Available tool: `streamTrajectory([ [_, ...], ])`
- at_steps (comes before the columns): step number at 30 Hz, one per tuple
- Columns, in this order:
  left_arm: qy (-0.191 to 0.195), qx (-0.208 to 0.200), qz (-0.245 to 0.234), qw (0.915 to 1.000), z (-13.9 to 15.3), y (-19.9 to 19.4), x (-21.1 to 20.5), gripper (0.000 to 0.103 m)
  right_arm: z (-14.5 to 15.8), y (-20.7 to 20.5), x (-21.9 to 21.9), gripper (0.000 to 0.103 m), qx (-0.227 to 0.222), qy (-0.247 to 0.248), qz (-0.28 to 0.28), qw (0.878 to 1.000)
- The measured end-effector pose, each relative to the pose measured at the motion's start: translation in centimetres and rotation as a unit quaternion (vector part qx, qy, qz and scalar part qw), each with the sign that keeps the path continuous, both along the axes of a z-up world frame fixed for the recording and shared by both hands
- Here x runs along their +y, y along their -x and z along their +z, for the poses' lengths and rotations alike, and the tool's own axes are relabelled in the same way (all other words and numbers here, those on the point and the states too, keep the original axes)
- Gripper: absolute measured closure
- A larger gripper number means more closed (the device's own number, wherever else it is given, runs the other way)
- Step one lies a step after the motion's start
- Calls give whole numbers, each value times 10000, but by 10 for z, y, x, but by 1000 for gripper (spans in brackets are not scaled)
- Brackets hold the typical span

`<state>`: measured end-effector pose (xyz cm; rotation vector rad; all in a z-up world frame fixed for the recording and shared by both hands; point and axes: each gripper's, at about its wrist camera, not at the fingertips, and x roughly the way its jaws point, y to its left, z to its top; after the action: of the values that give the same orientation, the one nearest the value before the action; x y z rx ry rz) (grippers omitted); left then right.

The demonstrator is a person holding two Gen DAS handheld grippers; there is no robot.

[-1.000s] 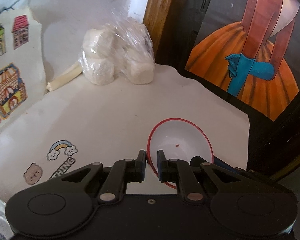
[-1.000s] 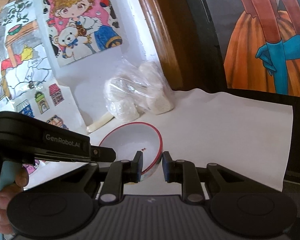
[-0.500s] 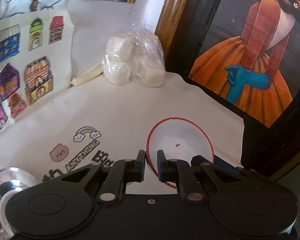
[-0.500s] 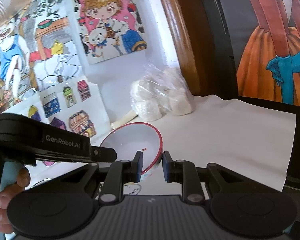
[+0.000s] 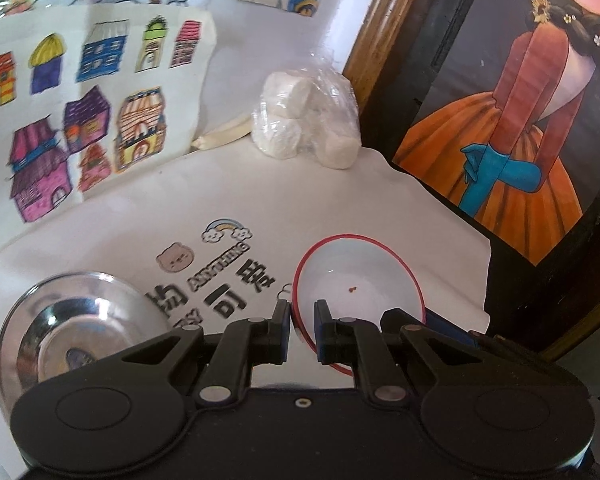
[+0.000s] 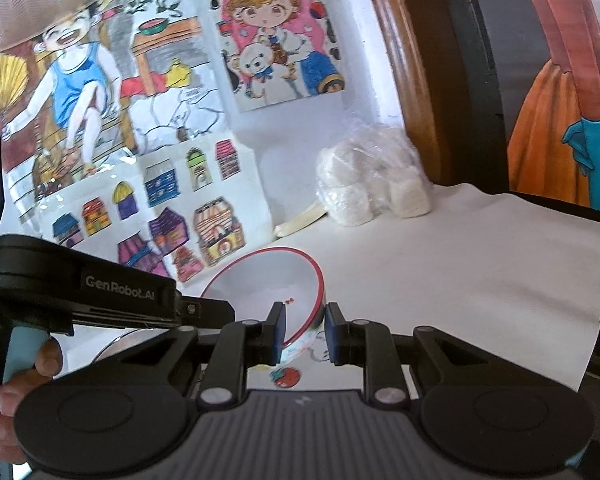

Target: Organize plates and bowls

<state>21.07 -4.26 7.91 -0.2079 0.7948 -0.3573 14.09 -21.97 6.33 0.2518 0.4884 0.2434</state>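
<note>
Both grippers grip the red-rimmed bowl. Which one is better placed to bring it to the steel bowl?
Probably the left. The left gripper and the right gripper both have jaws shut on the red-rimmed bowl, but the steel bowl lies close beside the left one.

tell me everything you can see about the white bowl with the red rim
The white bowl is round and glossy, ceramic or melamine by its look, with a thin red rim and a small reddish speck inside. It is otherwise empty. It is held tilted above the white table cover, both grippers pinching its rim: the left gripper on one side, the right gripper on the other. Colourful print shows on its outer wall.
</note>
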Motion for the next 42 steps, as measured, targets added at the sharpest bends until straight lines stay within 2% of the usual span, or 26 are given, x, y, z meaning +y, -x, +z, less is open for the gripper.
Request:
streamTrajectory([
  [24, 97, 228, 19, 9997, -24, 63, 34, 90, -14, 60, 26, 80, 304, -17, 243, 9992],
  [42, 3, 498, 68, 9987, -46, 65, 40, 90, -23, 63, 30, 80, 625, -55, 382, 9973],
])
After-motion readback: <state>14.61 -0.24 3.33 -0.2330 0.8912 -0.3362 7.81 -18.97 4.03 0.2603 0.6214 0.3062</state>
